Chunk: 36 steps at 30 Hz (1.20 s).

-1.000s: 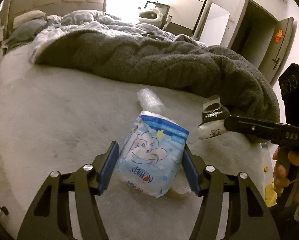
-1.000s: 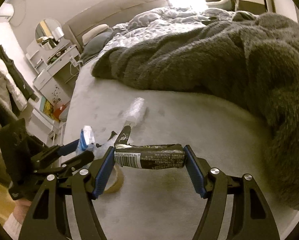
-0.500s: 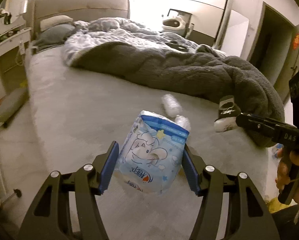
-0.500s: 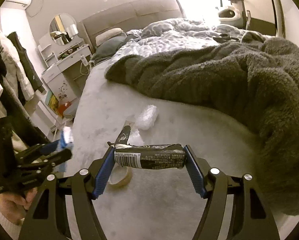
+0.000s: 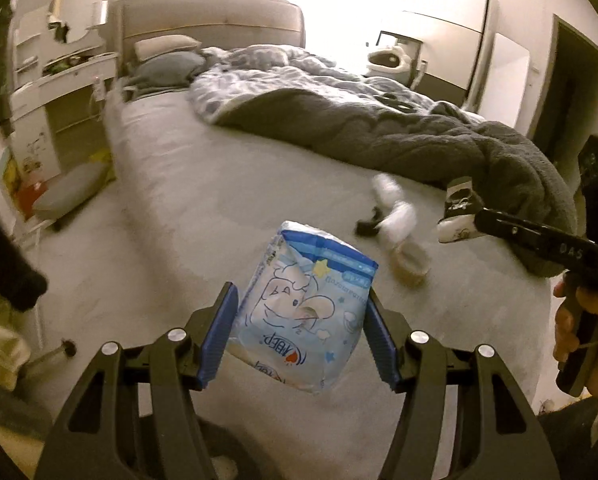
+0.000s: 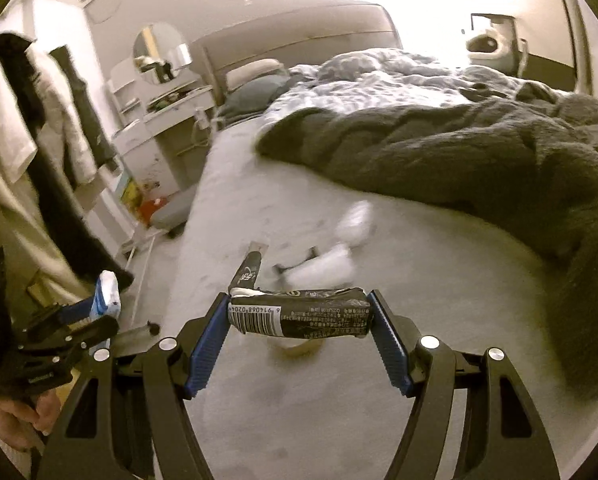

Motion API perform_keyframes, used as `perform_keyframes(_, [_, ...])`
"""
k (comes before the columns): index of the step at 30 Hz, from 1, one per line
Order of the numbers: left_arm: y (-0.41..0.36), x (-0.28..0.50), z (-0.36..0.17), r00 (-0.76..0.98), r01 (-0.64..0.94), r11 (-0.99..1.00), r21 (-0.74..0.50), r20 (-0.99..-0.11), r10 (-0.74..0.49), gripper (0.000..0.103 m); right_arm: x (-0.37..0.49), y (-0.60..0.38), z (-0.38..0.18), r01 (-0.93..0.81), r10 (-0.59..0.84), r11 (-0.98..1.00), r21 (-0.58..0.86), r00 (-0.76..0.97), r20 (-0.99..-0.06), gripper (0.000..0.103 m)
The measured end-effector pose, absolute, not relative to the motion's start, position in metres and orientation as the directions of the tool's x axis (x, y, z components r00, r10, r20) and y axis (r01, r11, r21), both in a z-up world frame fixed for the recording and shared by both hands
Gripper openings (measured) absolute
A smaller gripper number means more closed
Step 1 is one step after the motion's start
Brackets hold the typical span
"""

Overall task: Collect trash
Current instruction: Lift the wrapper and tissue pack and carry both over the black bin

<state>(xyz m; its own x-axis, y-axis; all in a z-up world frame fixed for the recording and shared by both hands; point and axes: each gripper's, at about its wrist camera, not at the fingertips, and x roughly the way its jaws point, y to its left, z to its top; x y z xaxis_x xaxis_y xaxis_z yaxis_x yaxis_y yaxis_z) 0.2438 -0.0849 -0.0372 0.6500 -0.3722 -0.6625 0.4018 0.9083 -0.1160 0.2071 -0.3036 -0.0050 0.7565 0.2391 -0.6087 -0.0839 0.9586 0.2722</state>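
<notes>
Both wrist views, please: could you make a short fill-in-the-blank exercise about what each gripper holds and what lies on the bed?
1. The left gripper is shut on a blue and white ____ pack.
2. The right gripper is shut on a ____ wrapper with a barcode.
3. A roll of tape lies on the ____.

Missing words: tissue; black; bed
</notes>
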Motion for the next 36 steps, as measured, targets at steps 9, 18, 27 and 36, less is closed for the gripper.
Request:
perform_keyframes(9, [-0.032,0.207,-0.043,0.679,0.311,0.943,-0.119,-0.666,-0.308,0.064,0.192,-0.249,-0.012,-0.161,0.277,0.958,0.237,0.733,-0.621,0.070])
perform_keyframes(18, [0.015,0.186,-0.062,0.673,0.208,0.963,-0.173,-0.689,-0.269,0.064,0.169,-0.219,-0.019,-0.167,0.316,0.944,0.286,0.714,-0.625,0.070])
perform_keyframes(27, [0.051,0.178,-0.104,0.611,0.110,0.979,-0.172,-0.765,-0.203,0.064,0.149,-0.171,-0.029,-0.224,0.355,0.934,0.280,0.675,-0.646,0.070])
perform_keyframes(36, [0.080,0.175,-0.150,0.521,0.040,0.988,-0.148,-0.841,-0.147,0.064,0.151,-0.131,-0.039,-0.275,0.400,0.917,0.290,0.634,-0.662,0.070])
